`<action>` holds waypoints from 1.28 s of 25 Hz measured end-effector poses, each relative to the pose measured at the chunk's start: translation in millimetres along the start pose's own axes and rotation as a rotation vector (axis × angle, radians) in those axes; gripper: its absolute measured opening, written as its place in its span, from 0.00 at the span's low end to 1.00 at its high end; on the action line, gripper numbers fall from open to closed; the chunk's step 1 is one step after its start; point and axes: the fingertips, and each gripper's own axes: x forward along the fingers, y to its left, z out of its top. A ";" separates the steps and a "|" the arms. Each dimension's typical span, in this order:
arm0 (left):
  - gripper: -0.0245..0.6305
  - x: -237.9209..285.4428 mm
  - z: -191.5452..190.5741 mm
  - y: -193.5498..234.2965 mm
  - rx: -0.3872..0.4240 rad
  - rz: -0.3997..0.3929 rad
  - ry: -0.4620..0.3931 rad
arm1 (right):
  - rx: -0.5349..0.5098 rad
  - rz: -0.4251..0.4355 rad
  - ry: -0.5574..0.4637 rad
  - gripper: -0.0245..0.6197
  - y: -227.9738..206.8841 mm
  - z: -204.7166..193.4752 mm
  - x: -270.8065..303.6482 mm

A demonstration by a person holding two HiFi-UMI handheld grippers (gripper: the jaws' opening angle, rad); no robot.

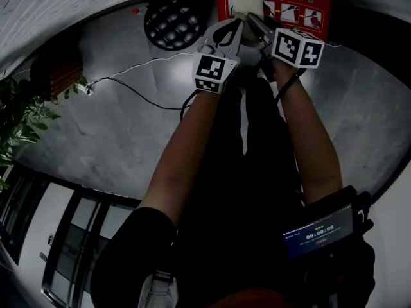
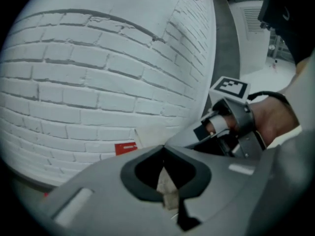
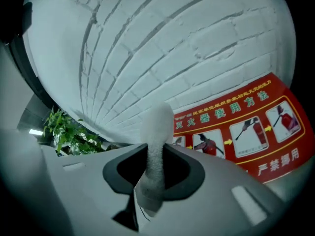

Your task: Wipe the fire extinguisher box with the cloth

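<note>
The red fire extinguisher box (image 1: 282, 5) stands at the top of the head view, its picture label (image 3: 236, 127) set against a white brick wall (image 3: 162, 43). A white cloth (image 1: 247, 2) is held up in front of the box. My right gripper (image 1: 255, 23) is shut on the cloth (image 3: 156, 146), which sticks up from between its jaws. My left gripper (image 1: 235, 24) sits close beside it on the left, shut on a pale corner of the cloth (image 2: 167, 186). In the left gripper view the right gripper (image 2: 231, 127) shows just beyond my jaws.
A round black grille (image 1: 174, 21) lies on the grey floor left of the box. A white cable (image 1: 148, 63) and a black cable (image 1: 141, 95) run across the floor. A potted plant (image 1: 19, 114) stands at the left. A small screen (image 1: 319, 230) is strapped on the right forearm.
</note>
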 end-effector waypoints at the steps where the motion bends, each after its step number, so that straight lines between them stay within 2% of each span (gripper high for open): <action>1: 0.04 -4.7 -3.0 5.4 -0.007 0.009 0.012 | 0.001 0.002 0.021 0.17 2.1 -7.0 7.7; 5: 0.04 -12.7 -20.3 18.0 -0.029 0.023 0.057 | 0.022 -0.018 0.086 0.17 -4.6 -33.9 28.7; 10: 0.04 -6.8 -48.4 14.4 -0.038 -0.008 0.118 | 0.032 -0.096 0.108 0.17 -31.6 -53.1 30.7; 15: 0.04 7.5 -56.9 -4.4 -0.049 -0.052 0.150 | 0.064 -0.158 0.106 0.17 -60.9 -59.0 16.9; 25: 0.04 41.3 -50.0 -56.7 0.007 -0.172 0.189 | 0.118 -0.231 0.057 0.17 -105.9 -55.8 -21.6; 32: 0.04 65.1 -69.8 -81.0 -0.002 -0.189 0.214 | 0.105 -0.261 0.039 0.17 -139.0 -51.9 -48.3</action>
